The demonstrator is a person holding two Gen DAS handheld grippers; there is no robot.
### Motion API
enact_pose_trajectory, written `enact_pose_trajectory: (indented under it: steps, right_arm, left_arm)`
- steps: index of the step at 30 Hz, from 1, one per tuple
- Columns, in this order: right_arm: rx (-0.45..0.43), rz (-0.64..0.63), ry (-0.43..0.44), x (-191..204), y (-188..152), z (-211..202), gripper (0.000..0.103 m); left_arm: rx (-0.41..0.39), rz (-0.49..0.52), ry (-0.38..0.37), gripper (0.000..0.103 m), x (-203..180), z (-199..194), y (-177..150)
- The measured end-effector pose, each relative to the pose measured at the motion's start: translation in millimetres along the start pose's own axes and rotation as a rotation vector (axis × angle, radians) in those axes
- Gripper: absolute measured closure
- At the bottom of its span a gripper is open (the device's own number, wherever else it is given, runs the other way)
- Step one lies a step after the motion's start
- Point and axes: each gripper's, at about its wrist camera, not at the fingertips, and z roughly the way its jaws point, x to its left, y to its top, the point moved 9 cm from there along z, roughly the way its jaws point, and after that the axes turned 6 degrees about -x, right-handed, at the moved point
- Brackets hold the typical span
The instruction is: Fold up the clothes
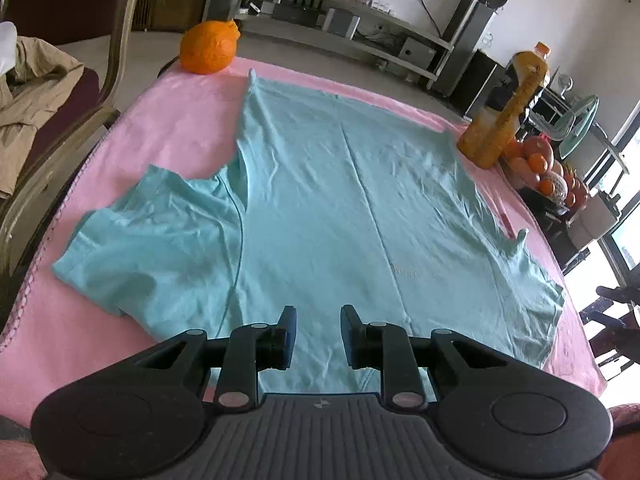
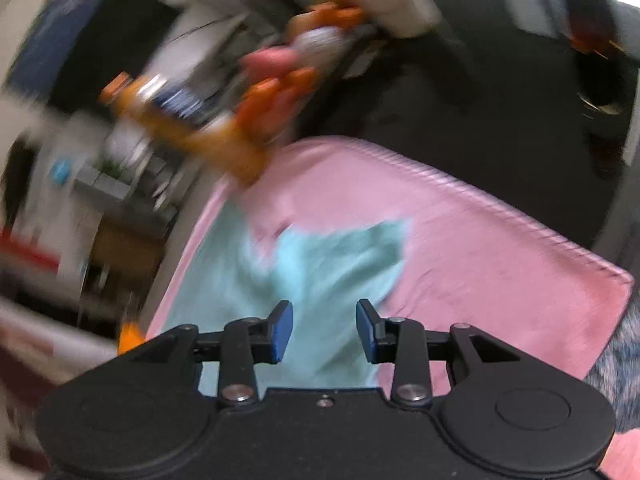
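Left wrist view: we see the light blue T-shirt spread flat on the pink cloth covering the table, one sleeve out to the left, collar end nearest us. Our left gripper hangs over the collar end, jaws apart, holding nothing. An orange fruit sits at the far edge of the cloth; an orange bottle stands at the far right corner. Right wrist view, heavily blurred: our right gripper is above the shirt's right sleeve, jaws parted and empty.
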Motion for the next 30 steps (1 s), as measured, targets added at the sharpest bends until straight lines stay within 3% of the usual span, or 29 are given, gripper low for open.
enact_pose_trajectory:
  steps: [6, 12, 14, 18, 20, 25, 27, 30]
  right_arm:
    - [-0.035, 0.160, -0.137, -43, 38, 28, 0.074]
    - [-0.050, 0.070, -0.207, -41, 46, 50, 0.078]
    - [-0.047, 0.012, -0.232, -39, 45, 56, 0.093]
    - [-0.053, -0.133, -0.282, -30, 43, 60, 0.101]
    - [-0.084, -0.123, -0.277, -29, 45, 56, 0.101]
    - [-0.211, -0.189, -0.146, 10, 47, 21, 0.101]
    - [-0.250, -0.302, -0.069, 43, 36, 6, 0.101]
    - [-0.237, -0.548, 0.020, 94, -5, -5, 0.101]
  left_arm:
    - [0.020, 0.080, 0.001, 0.075, -11, 5, -11]
    - [0.036, 0.101, 0.005, 0.075, -13, 12, -15]
    - [0.041, 0.105, 0.006, 0.074, -13, 13, -16]
    - [0.047, 0.113, 0.008, 0.074, -14, 15, -17]
    - [0.045, 0.122, 0.010, 0.074, -15, 15, -17]
    - [0.033, 0.149, 0.003, 0.074, -20, 12, -17]
    - [0.026, 0.165, -0.001, 0.074, -23, 10, -17]
    - [0.013, 0.187, 0.000, 0.074, -24, 6, -17]
